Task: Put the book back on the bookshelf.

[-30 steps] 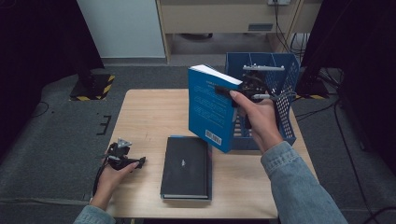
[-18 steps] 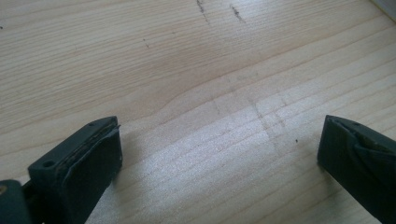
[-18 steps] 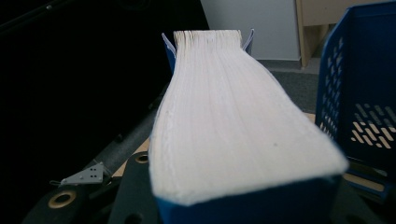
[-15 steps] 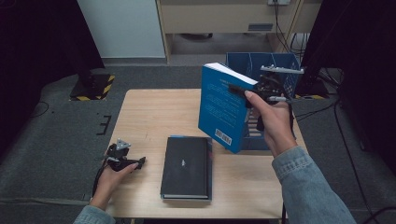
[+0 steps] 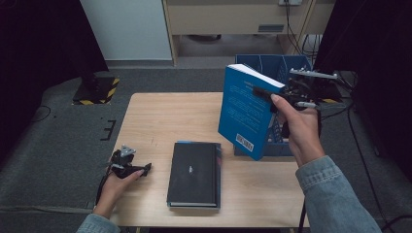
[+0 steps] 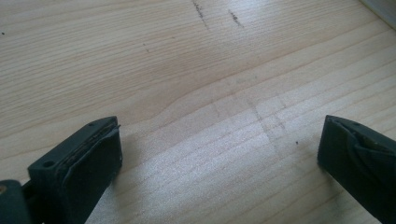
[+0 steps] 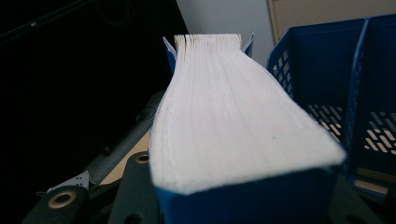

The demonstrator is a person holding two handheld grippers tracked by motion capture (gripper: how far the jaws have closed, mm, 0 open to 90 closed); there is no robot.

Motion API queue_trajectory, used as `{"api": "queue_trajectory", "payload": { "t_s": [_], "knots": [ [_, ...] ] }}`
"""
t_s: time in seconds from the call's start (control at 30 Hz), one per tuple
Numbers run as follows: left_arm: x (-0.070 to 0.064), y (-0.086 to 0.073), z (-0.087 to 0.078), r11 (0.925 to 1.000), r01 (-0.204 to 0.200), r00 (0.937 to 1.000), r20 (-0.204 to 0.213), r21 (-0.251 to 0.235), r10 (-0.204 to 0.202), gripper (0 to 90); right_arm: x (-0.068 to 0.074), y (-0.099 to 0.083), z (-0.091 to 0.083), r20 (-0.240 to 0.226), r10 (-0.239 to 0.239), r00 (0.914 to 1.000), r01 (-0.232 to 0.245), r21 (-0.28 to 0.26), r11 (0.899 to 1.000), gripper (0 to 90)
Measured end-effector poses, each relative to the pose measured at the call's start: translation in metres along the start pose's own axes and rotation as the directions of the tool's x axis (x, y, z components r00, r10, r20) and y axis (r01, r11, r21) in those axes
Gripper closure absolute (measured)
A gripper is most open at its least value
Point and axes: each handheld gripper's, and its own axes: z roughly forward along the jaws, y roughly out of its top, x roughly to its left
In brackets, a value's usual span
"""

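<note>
Wooden counter (image 5: 165, 121) spreading under everything, bare grain lying below the left tongs in the left gripper view. Blue slotted file rack (image 5: 272, 68) standing at the counter's far right corner, its perforated walls rising just right of the page block in the right gripper view. Blue book (image 5: 245, 114) hanging upright and tilted above the counter's right side, just in front of the rack, barcode corner pointing down, not touching the counter. Black book (image 5: 194, 172) lying flat on the counter, left of and nearer than the blue book. Right tongs (image 5: 265, 93) clamping the blue book at its top edge, white page block (image 7: 229, 102) running away between the jaws in the right gripper view. Left tongs (image 5: 141, 170) resting at the counter's near left edge, well left of the black book, jaws spread wide, gripping nothing.
</note>
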Motion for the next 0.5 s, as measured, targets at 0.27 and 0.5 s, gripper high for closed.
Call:
{"api": "queue_trajectory", "payload": {
  "t_s": [0.27,0.5],
  "knots": [
    [0.0,0.0,0.0,1.0,0.001,1.0,-0.001,0.0,-0.001,0.0,-0.01,0.001,-0.011,0.031,0.011,0.9995,-0.01,-0.012,1.0,60.4],
    [0.0,0.0,0.0,1.0,0.002,1.0,-0.002,0.0,-0.002,0.0,-0.022,0.002,-0.018,0.066,0.027,0.9975,-0.026,-0.019,0.999,60.3]
  ]
}}
